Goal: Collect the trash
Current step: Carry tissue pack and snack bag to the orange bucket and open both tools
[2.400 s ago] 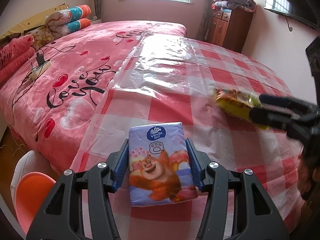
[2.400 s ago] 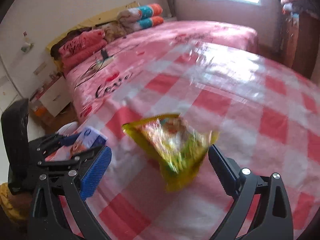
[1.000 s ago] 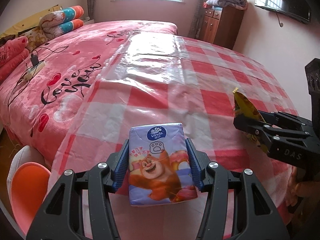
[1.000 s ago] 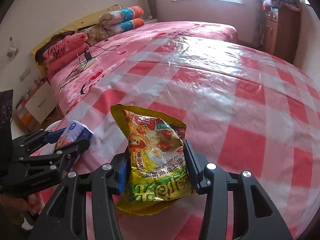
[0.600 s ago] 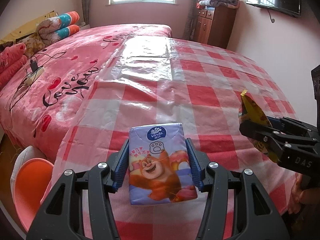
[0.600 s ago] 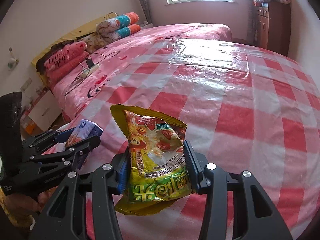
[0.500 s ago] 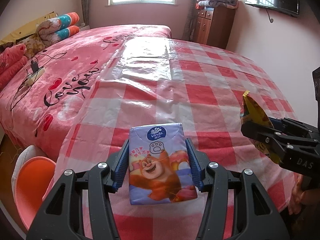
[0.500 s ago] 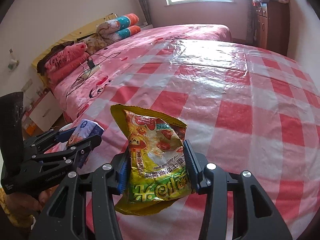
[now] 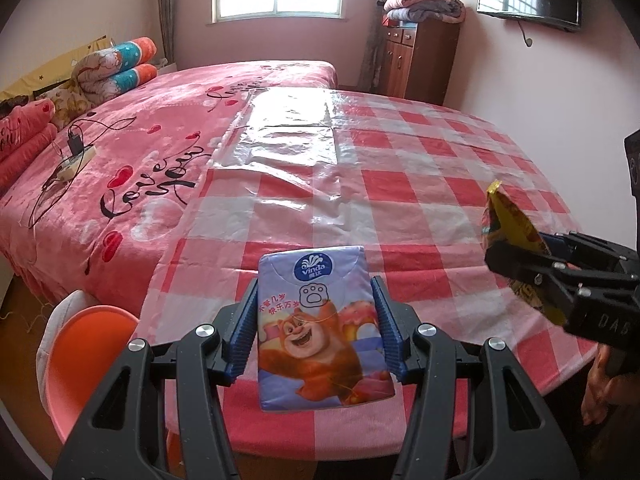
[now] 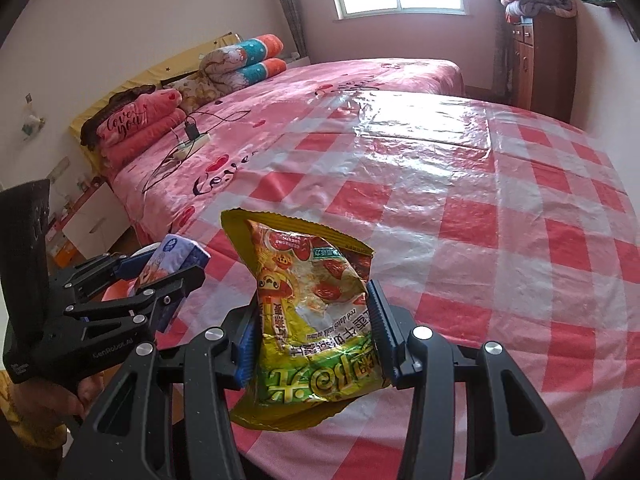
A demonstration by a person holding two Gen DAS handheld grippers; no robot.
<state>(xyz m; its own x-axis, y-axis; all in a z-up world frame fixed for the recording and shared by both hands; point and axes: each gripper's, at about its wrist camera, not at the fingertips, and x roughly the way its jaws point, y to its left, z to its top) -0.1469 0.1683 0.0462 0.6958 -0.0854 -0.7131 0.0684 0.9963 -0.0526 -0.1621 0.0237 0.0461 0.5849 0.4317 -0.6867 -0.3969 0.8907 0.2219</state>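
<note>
Yellow snack bag pinched in right gripper | tissue pack pinched in left gripper | both held above checked cloth | step: carry-off | next: find bin, none in view

Left gripper clamped on tissue pack; right gripper, at its 3 o'clock, clamped on snack bag.

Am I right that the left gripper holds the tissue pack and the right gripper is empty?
Not quite. The left gripper does hold the tissue pack, but the right gripper is shut on a snack bag, as the right wrist view shows.
</note>
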